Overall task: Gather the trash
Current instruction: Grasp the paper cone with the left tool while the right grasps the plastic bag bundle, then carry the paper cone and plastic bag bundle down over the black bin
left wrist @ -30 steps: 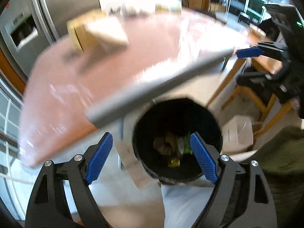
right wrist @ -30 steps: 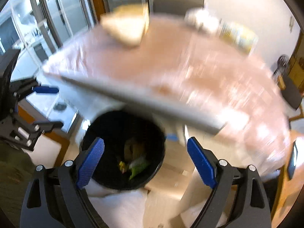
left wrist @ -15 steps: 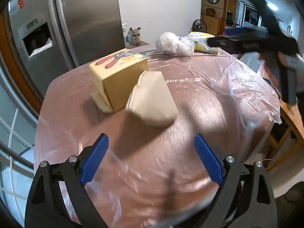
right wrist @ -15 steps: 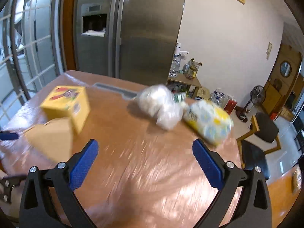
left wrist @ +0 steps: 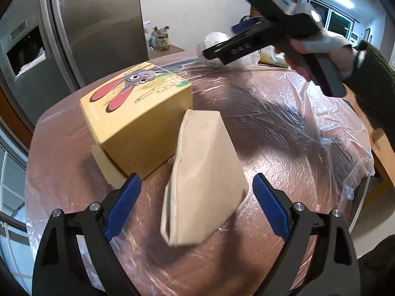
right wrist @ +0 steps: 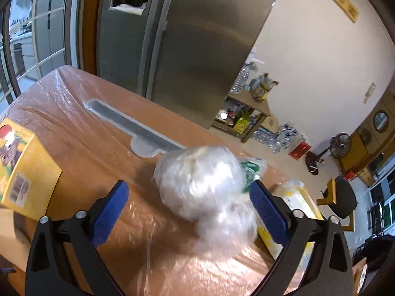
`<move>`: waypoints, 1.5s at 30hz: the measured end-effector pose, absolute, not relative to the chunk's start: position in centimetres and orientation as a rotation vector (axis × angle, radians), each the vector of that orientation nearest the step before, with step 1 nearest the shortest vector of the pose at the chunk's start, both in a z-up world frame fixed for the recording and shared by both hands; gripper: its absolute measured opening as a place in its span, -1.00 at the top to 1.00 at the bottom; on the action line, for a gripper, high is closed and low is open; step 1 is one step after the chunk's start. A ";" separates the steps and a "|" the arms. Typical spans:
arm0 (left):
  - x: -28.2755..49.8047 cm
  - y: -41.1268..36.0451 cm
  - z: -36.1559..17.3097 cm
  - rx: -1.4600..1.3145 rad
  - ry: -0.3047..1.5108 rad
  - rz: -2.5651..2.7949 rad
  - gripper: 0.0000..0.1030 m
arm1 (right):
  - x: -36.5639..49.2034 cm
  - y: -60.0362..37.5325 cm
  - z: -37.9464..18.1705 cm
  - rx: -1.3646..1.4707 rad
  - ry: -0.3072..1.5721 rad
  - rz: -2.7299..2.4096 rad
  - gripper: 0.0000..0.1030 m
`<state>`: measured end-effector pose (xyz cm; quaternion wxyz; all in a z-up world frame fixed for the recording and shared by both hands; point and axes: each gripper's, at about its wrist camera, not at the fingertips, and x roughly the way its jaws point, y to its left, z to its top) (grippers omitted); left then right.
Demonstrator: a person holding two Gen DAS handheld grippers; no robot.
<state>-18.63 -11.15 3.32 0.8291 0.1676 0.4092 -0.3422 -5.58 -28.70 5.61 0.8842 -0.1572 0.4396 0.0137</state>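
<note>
Left gripper (left wrist: 196, 206) jaws spread around the brown paper bag (left wrist: 202, 175), not yet pinching. Right gripper (right wrist: 188, 212), jaws wide and just narrowing, frames the white plastic bundle (right wrist: 201, 182), the yellow box (right wrist: 23, 170) at nine o'clock. Best to squeeze each mid-body before lifting.

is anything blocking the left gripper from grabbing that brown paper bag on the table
Nothing visible blocks it. The brown paper bag lies straight ahead of the open left gripper, and the yellow box sits beside the bag, off the approach line.

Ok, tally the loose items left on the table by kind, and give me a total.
Yellow cartons: 1, the printed carton
Brown paper bags: 1, the flattened paper bag
Clear plastic bags: 1, the bundled plastic bag
Yellow-and-white packets: 1, the packet behind that bundle
Total: 4
</note>
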 end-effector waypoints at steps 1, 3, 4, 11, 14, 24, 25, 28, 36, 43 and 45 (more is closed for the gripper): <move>-18.5 -11.3 3.3 0.356 0.869 -0.732 -0.80 | -5.2 -28.7 5.4 -0.331 0.925 0.039 -0.67; -18.4 -11.5 3.3 0.358 0.867 -0.743 -0.79 | -4.5 -28.6 5.0 -0.348 0.934 0.048 -0.54; -18.4 -11.5 3.3 0.359 0.866 -0.744 -0.73 | -4.2 -28.5 4.9 -0.354 0.940 0.048 -0.50; -18.2 -11.7 2.9 0.352 0.909 -0.770 -0.04 | -3.4 -29.6 5.4 -0.279 0.959 0.088 0.07; -18.5 -11.4 3.2 0.339 0.902 -0.771 -0.04 | -3.8 -29.5 5.5 -0.261 0.954 0.099 0.14; -18.6 -11.0 4.1 0.313 0.885 -0.776 -0.03 | -6.6 -29.3 6.7 -0.166 0.913 0.128 0.22; -18.5 -10.9 4.1 0.312 0.885 -0.775 -0.03 | -6.9 -29.3 6.7 -0.162 0.912 0.128 0.22; -18.5 -10.7 4.2 0.309 0.883 -0.769 -0.03 | -7.6 -29.2 7.0 -0.143 0.904 0.134 0.23; -18.5 -10.2 4.7 0.298 0.871 -0.752 -0.03 | -9.8 -29.3 7.6 -0.104 0.890 0.132 0.25; -19.1 -9.9 5.0 0.287 0.861 -0.743 -0.03 | -12.5 -28.8 8.5 -0.086 0.869 0.143 0.26; -19.4 -9.9 5.0 0.286 0.858 -0.740 -0.03 | -13.5 -28.6 8.8 -0.083 0.864 0.146 0.26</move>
